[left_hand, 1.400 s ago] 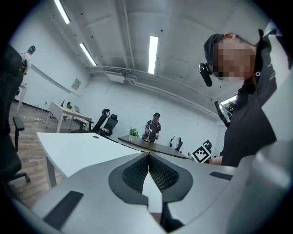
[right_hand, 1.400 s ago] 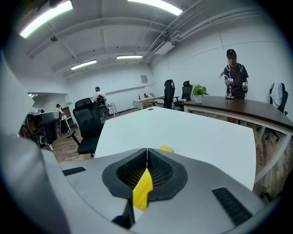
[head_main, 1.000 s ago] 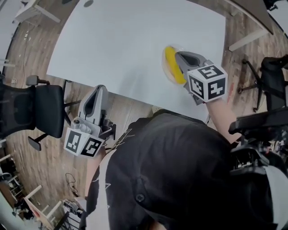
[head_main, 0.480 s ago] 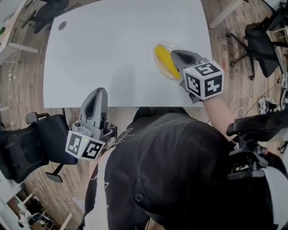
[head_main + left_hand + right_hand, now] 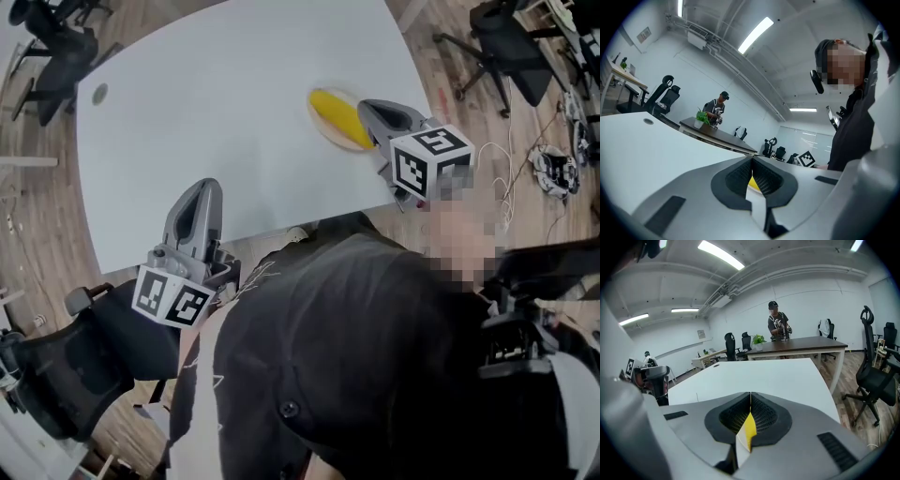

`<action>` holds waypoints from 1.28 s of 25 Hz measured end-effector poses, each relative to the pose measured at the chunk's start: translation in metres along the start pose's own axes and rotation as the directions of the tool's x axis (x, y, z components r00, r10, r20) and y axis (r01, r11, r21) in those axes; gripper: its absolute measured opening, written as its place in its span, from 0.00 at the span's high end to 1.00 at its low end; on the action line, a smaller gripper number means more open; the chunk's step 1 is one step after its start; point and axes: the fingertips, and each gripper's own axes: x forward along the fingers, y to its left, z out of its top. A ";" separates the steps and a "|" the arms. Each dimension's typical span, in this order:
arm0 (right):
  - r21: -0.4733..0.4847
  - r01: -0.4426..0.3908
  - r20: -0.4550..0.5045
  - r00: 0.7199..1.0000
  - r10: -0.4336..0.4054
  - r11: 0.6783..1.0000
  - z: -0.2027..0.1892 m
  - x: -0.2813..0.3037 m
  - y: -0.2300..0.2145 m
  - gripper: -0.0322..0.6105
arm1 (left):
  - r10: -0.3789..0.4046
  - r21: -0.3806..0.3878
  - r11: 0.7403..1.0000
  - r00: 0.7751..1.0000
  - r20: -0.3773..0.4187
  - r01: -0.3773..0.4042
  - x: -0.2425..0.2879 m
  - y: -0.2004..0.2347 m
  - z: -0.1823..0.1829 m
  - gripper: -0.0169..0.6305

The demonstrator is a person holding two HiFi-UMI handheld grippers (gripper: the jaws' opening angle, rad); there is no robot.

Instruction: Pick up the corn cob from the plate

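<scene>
A yellow corn cob (image 5: 336, 114) lies on a clear plate (image 5: 328, 138) near the right end of the white table (image 5: 206, 103). My right gripper (image 5: 367, 106) sits just to the right of the cob, its tips beside the cob's near end, jaws shut with nothing between them. In the right gripper view its tips (image 5: 750, 394) meet, and a yellow sliver of the cob (image 5: 749, 427) shows through the gap below them. My left gripper (image 5: 203, 186) hangs at the table's near edge, far from the plate, shut and empty. In the left gripper view its tips (image 5: 752, 159) are closed.
A black office chair (image 5: 75, 356) stands at the lower left, with more chairs at the top right (image 5: 497, 47) and top left (image 5: 56, 37). The table has a round grommet (image 5: 98, 93). Cables (image 5: 553, 164) lie on the wooden floor. A person (image 5: 778, 324) stands at a dark desk beyond.
The head view has swung, so the table looks turned. My left gripper, earlier over the floor, now reaches over the table's near edge. My right gripper stays beside the cob.
</scene>
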 end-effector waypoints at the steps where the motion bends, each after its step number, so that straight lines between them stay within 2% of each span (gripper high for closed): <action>1: -0.006 -0.001 0.000 1.000 0.001 1.000 -0.001 -0.002 0.000 0.92 | -0.010 -0.008 1.000 1.000 -0.007 0.010 0.002 0.001 -0.002 0.95; 10: -0.067 -0.017 -0.081 0.997 0.012 0.998 -0.018 0.000 -0.001 0.92 | -0.062 -0.056 0.997 0.995 -0.079 0.058 0.011 0.006 -0.025 0.95; 11: -0.070 -0.023 -0.094 0.995 0.016 0.997 -0.021 0.000 0.000 0.88 | -0.063 -0.059 0.997 0.995 -0.084 0.058 0.010 0.007 -0.025 0.95; 13: -0.060 -0.051 -0.133 0.990 0.043 0.997 -0.029 0.001 0.003 0.66 | -0.063 -0.062 0.996 0.994 -0.087 0.057 0.009 0.007 -0.025 0.95; 17: -0.075 -0.063 -0.198 0.979 0.047 0.995 -0.042 0.004 -0.002 0.62 | -0.064 -0.060 0.996 0.994 -0.091 0.059 0.014 0.006 -0.026 0.95; 19: -0.085 -0.068 -0.229 0.972 0.047 0.994 -0.048 0.008 -0.005 0.56 | -0.062 -0.059 0.997 0.994 -0.093 0.057 0.016 0.006 -0.026 0.95; 24: -0.125 -0.059 -0.250 0.968 0.026 0.990 -0.056 0.010 -0.011 0.56 | -0.043 -0.063 0.997 0.995 -0.093 0.038 0.014 0.002 -0.030 0.95; 32: -0.189 -0.095 -0.288 0.957 0.038 0.977 -0.063 0.024 -0.014 0.57 | 0.003 -0.073 0.997 0.996 -0.087 -0.009 0.017 -0.003 -0.034 0.95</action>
